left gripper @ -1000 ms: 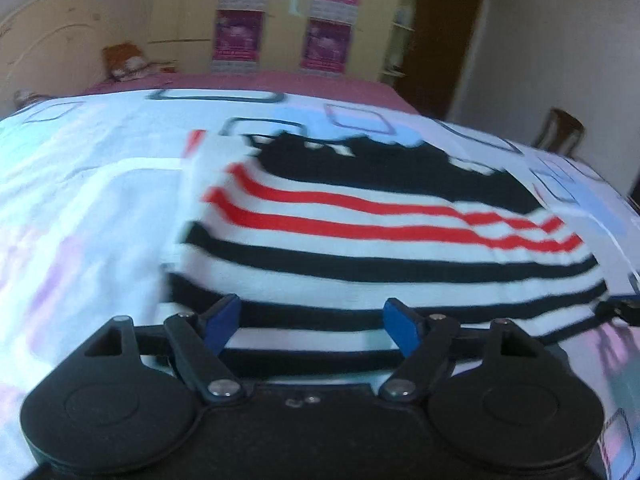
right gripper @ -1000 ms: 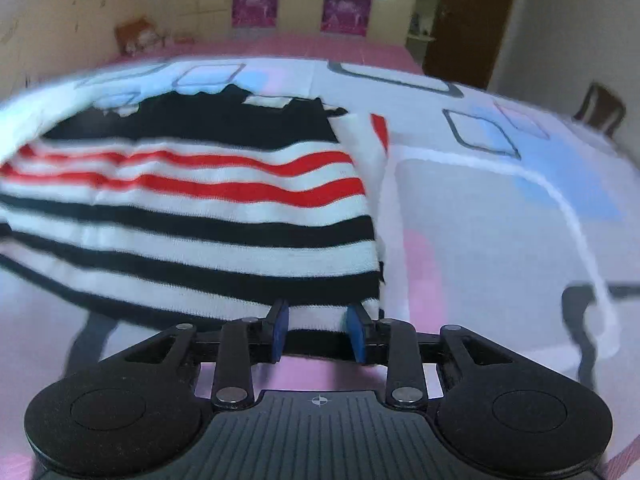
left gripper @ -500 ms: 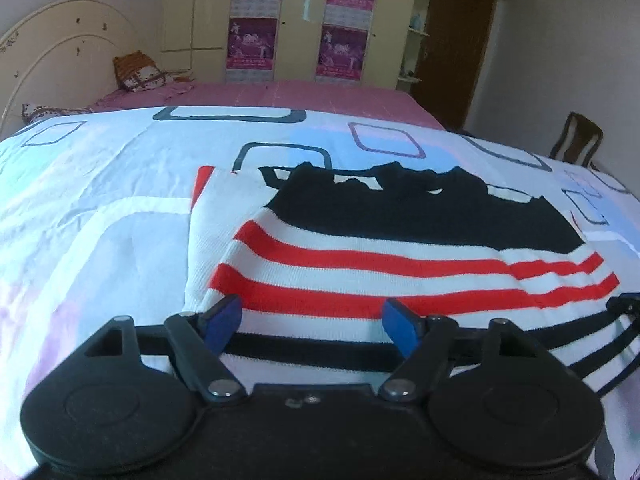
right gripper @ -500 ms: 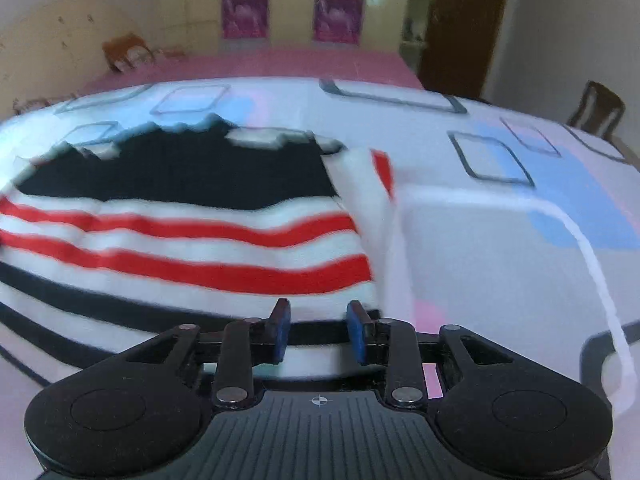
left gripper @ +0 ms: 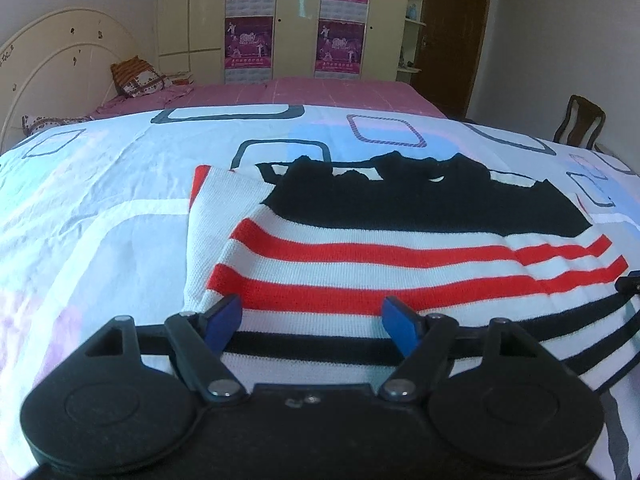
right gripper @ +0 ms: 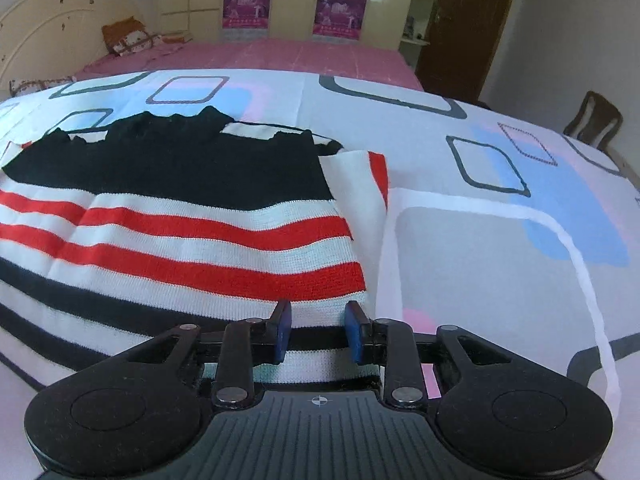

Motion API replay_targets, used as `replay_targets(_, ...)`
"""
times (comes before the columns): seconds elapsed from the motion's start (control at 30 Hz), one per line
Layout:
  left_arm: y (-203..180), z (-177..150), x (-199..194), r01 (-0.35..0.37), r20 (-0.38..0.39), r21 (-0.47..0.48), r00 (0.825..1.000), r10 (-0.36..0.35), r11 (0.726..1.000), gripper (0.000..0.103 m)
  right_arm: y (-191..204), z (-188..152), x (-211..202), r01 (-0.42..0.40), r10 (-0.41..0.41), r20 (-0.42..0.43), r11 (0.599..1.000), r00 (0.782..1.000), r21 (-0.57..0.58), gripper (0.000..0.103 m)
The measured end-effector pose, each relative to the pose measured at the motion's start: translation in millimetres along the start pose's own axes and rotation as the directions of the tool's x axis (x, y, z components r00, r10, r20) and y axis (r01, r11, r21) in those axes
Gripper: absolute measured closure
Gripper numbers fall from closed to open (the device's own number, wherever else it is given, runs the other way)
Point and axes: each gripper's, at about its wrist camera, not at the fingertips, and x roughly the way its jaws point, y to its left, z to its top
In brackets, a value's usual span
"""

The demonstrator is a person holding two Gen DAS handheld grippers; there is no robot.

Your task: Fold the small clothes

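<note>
My left gripper [left gripper: 312, 320] gapes wide, empty; right gripper [right gripper: 319, 330] part-open, holding nothing. Striped sweater [left gripper: 400, 264] lies folded on the bed [left gripper: 100, 208]. Snagging knit while pulling away could undo it.

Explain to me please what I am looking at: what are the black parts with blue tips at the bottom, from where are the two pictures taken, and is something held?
No robot is here. A person holds a hand tool in each hand, and each tool carries a camera that looks forward along its two fingers. The black shape at the bottom of each picture is that tool; the blue tips are its finger pads.

One picture comes from the left gripper, the other from the right gripper. Both look at the same striped sweater, black, white and red, which lies on a bed sheet with square patterns.

The left gripper stands wide open above the near part of the sweater. The right gripper's pads also stand apart, narrower, over the near right edge. Neither is closed on the cloth. Behind stand a wardrobe with posters and a chair.
</note>
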Motion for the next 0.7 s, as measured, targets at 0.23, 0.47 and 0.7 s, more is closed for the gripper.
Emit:
replay_targets(0.23,-1,2,3,-0.003,-0.016,0.007,1.0,0.003,1.0,0.026,-2,-1,-1,-0.019,0.019,-0.007,1.0,1.0,-0.021,0.075)
replay_targets(0.47,4,3,-13,-0.029,0.003,-0.002,1.0,0.029,1.0,0.026,-9,0,-20,-0.025,0.025,0.016,1.0,1.0,0.005,0.075)
replay_targets(0.7,29,-28,-73,-0.058,0.066,-0.177,0.995,0.071,0.982,0.024,-31,-23,-68,-0.062,0.057,0.1,0.996,0.993,0.056,0.043)
